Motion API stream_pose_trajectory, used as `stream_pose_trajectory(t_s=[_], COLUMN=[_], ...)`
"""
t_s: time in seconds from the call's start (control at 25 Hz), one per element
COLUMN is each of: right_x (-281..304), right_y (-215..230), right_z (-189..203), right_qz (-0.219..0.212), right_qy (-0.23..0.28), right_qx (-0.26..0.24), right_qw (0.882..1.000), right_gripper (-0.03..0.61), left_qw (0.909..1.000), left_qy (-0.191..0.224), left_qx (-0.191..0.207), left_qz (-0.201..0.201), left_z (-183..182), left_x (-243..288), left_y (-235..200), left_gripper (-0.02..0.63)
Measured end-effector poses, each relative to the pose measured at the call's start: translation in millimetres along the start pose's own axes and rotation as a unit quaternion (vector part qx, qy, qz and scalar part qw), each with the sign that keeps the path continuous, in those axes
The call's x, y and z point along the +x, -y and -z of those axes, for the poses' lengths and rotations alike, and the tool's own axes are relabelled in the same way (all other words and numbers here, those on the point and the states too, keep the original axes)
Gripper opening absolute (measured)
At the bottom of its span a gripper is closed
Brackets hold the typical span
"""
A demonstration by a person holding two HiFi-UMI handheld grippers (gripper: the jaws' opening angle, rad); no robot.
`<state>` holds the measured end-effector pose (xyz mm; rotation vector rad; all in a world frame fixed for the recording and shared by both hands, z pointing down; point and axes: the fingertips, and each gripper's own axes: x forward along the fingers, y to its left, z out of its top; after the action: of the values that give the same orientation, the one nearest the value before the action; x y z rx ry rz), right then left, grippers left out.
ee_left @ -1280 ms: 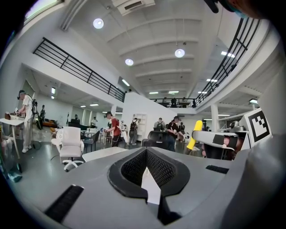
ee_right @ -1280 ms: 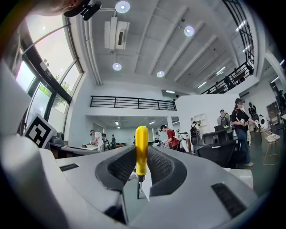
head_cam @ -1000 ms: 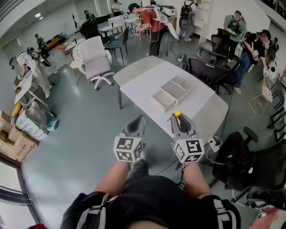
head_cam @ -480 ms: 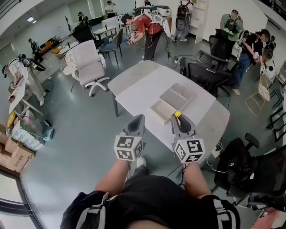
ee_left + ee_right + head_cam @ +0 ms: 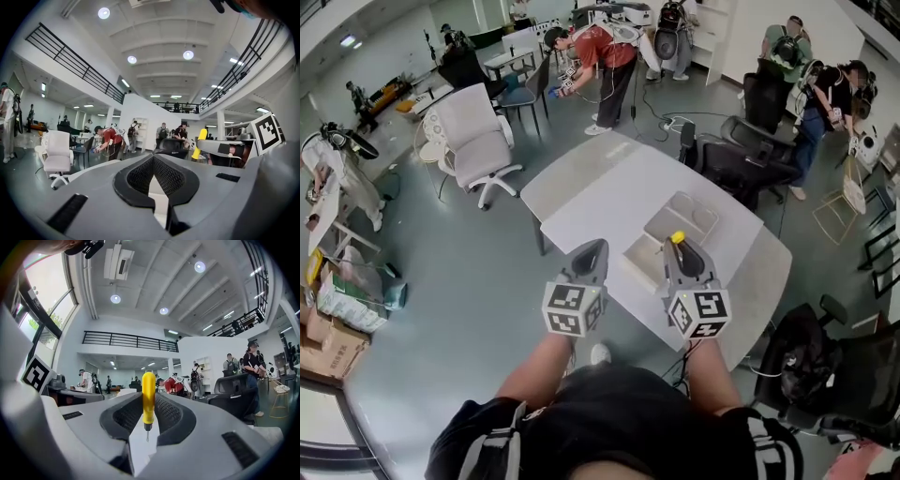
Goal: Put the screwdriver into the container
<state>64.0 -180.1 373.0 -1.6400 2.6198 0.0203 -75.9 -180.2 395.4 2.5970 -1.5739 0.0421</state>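
Indoors (busy office), right gripper grips screwdriver by white table; left gripper closed.

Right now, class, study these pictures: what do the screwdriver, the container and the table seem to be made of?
Screwdriver: glossy yellow handle, likely plastic; thin grey shaft, probably metal.
Container: matte off-white with thin walls, possibly plastic or card; too small to tell.
Table: smooth pale top with a soft sheen, maybe laminate.
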Motion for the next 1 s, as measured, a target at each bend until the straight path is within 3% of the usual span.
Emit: stream_pose_trajectory(t_s=[0.56,1.0], right_x=[104.6,120.2], right_y=[30.8,52.4], right_z=[30.0,77.8], right_qz=[0.058,0.067], right_qy=[-0.052,-0.127], right_qx=[-0.025,-0.036], right_qw=[0.997,0.989], right_gripper=[0.074,0.074], left_qw=[0.9984,0.9952], left_qy=[-0.017,-0.050], left_qx=[-0.023,-0.036], left_qz=[0.049,0.076], left_z=[9.0,35.4], left_x=[92.2,141.8], left_y=[-82.4,-80.7], left_gripper=[0.012,0.012])
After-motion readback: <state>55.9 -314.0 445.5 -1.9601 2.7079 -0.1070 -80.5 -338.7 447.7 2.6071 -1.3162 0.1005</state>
